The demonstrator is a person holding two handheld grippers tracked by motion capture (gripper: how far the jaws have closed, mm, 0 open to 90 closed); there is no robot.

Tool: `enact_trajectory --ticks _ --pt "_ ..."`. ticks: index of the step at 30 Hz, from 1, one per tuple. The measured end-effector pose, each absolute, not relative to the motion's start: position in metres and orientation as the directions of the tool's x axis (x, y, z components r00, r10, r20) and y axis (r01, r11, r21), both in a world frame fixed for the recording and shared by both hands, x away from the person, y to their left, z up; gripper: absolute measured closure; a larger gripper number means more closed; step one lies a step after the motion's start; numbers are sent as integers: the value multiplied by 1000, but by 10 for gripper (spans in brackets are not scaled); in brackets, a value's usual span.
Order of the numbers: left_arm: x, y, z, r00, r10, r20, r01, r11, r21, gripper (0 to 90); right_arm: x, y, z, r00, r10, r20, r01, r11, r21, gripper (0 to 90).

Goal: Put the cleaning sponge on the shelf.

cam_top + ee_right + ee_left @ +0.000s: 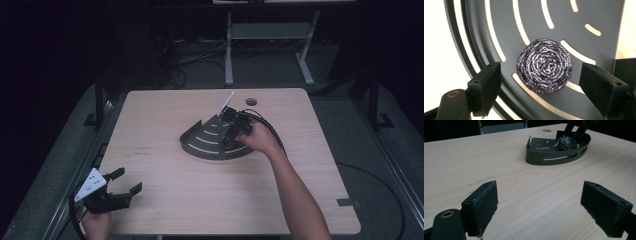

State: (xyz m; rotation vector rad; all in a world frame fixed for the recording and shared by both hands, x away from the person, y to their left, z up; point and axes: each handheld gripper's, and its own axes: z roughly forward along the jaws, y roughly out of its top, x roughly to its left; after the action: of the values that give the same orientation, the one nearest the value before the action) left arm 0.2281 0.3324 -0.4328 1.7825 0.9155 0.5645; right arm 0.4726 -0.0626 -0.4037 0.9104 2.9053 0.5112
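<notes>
Scourer [544,65] between parted fingers [485,86] (untouched)

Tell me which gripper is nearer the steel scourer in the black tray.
Right. The right gripper hangs directly over the steel scourer in the black tray, jaws open on either side of it. The left gripper rests far off at the table's near left corner.

On the matt, pale wood-grain tabletop [499,157], a dark matt slotted metal tray [599,15] holds a shiny, rough, coiled steel-wire scourer [544,65] between black, matt tool pads [486,85].
</notes>
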Motion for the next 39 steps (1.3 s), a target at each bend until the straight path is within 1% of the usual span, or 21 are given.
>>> enact_trajectory --ticks 6,39 --pt "228 331 -433 607 794 -35 324 -207 923 137 467 -73 -400 -825 562 59 543 761 355 176" --pt "228 327 -432 615 788 -32 321 -213 923 137 432 -104 -388 -824 564 52 538 752 379 173"
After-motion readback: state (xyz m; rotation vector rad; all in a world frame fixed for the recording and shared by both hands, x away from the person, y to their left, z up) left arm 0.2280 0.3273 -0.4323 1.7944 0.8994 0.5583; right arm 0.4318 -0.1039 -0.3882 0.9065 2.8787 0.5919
